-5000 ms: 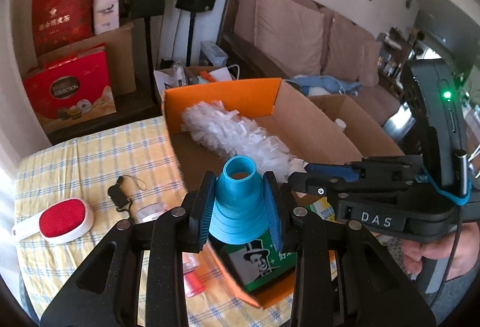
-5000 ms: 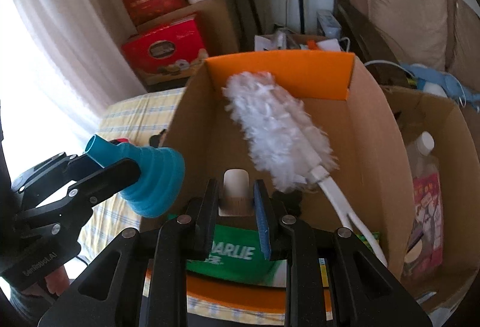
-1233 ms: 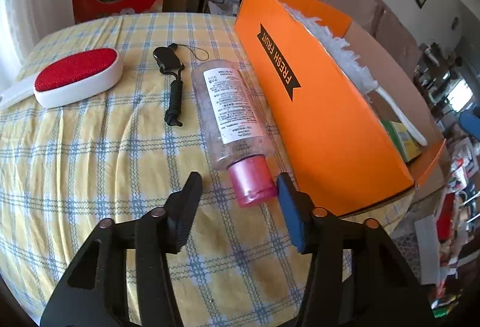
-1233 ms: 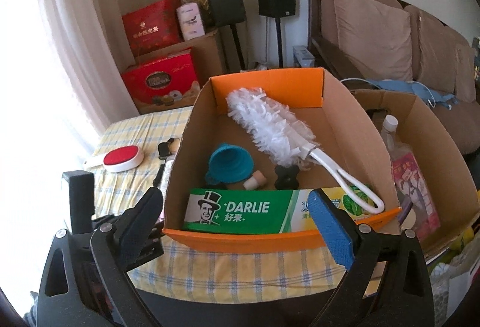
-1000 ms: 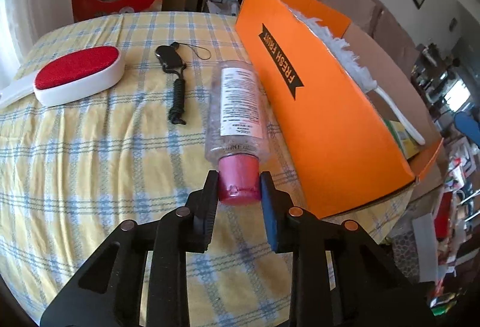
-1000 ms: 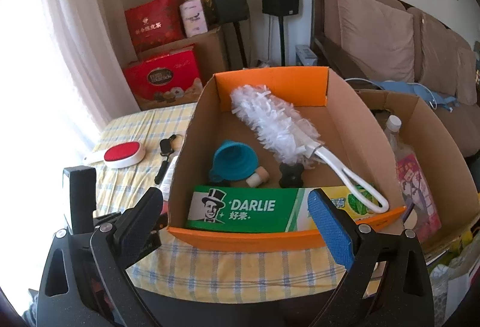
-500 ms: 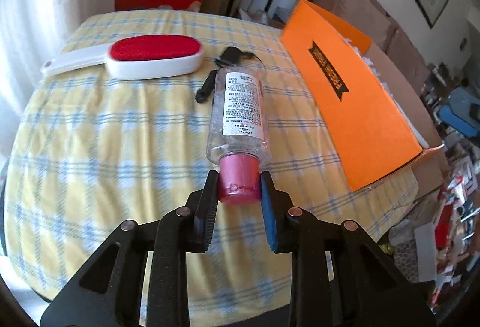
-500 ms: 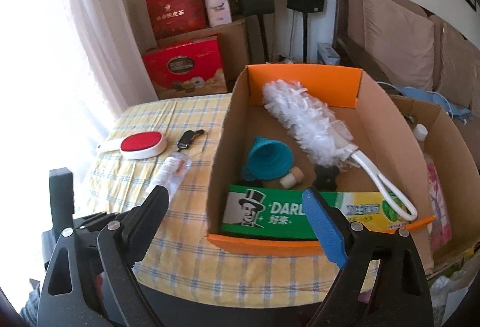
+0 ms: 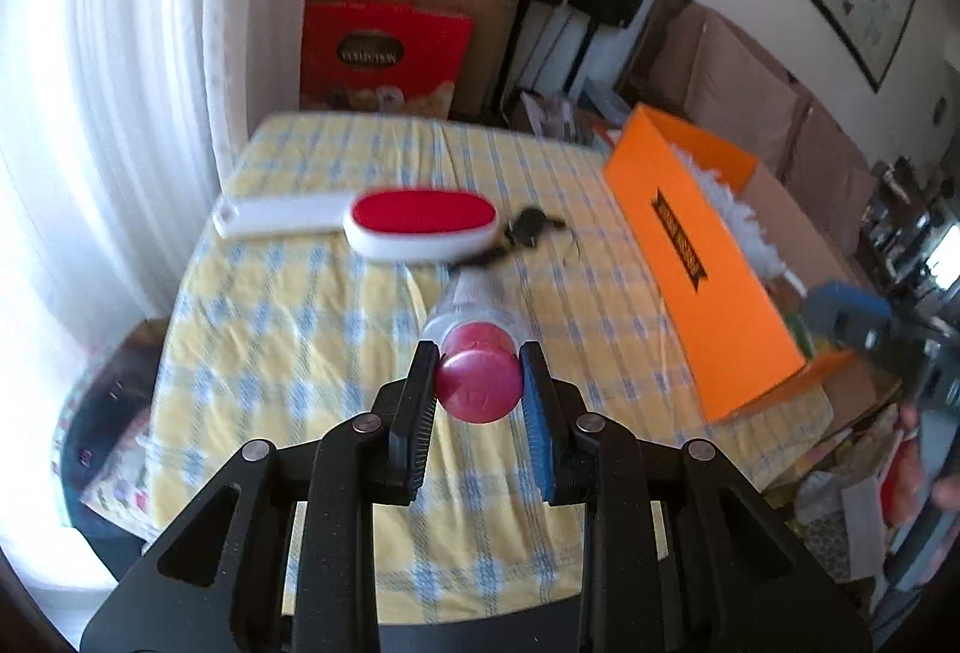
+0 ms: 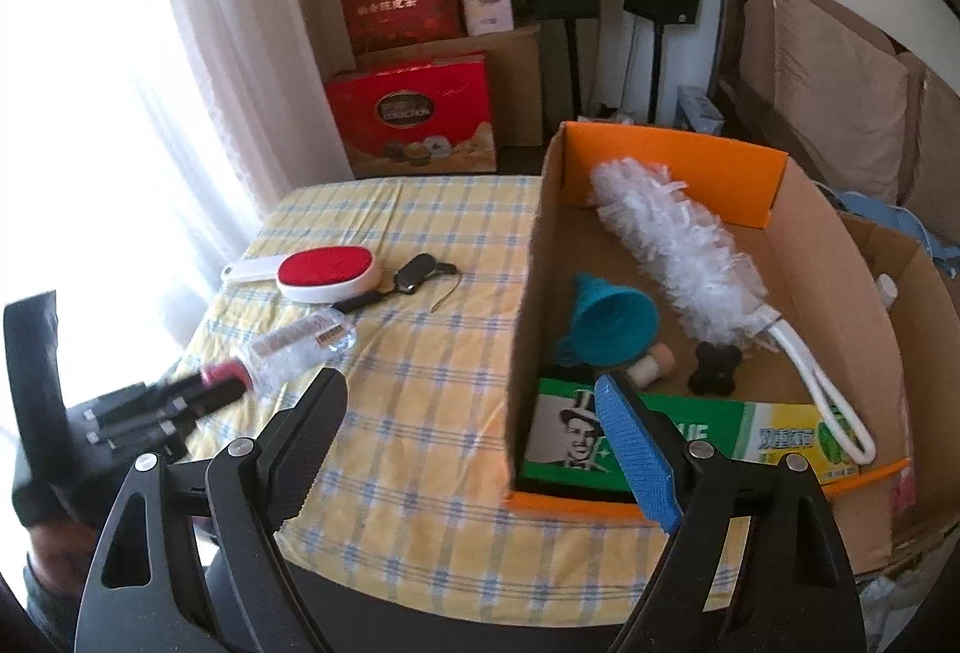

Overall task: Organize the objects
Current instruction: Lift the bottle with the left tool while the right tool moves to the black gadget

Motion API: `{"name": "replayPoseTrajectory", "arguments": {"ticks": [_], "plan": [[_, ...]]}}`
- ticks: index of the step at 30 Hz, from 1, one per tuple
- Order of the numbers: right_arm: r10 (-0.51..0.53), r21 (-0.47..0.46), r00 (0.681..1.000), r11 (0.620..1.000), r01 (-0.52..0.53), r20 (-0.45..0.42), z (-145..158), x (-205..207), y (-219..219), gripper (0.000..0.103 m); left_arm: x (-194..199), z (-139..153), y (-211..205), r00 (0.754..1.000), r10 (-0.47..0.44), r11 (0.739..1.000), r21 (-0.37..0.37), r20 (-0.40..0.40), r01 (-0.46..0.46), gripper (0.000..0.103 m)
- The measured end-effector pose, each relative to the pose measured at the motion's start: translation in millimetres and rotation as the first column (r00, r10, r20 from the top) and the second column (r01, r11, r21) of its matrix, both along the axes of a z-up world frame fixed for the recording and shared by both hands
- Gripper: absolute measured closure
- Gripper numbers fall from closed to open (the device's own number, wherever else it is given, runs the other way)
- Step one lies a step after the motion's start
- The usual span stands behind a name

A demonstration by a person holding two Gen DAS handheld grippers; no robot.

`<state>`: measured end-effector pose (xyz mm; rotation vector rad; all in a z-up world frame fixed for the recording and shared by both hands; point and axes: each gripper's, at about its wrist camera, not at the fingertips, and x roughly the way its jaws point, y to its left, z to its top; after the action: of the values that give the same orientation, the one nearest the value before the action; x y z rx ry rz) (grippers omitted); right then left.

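A clear bottle with a pink cap is held by that cap in my left gripper, which is shut on it. The bottle points away from me over the yellow checked tablecloth. In the right wrist view the bottle and the left gripper hang over the table's left edge. My right gripper hovers over the near table edge beside the orange cardboard box. Its jaws are closing with nothing between them.
A red lint brush and a black fob with a cord lie on the cloth. The box holds a white duster, a blue funnel and a green toothpaste carton. Red gift boxes and speakers stand behind.
My left gripper closed on the bottle's cap, then lifted it and drew it back, away from the orange box. The right gripper swung left and its jaws narrowed a little.
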<state>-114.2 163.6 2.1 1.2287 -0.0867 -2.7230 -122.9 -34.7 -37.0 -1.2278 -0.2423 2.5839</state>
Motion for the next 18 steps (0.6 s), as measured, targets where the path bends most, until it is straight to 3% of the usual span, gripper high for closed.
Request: {"name": "replayPoseTrajectory", "arguments": {"ticks": [12,18], "plan": [[0.037,0.022,0.999,0.999,-0.036,-0.016,4,-13,-16,0.017,-19,33,-6,0.997,-0.002,1.0,0.0,-0.075,0.002,0.078],[0.062,-0.062,0.998,0.996,-0.061,0.015,5,-52,-24,0.025,-18,29,-16,0.998,0.008,0.999,0.035,-0.062,-0.005,0.078]]}}
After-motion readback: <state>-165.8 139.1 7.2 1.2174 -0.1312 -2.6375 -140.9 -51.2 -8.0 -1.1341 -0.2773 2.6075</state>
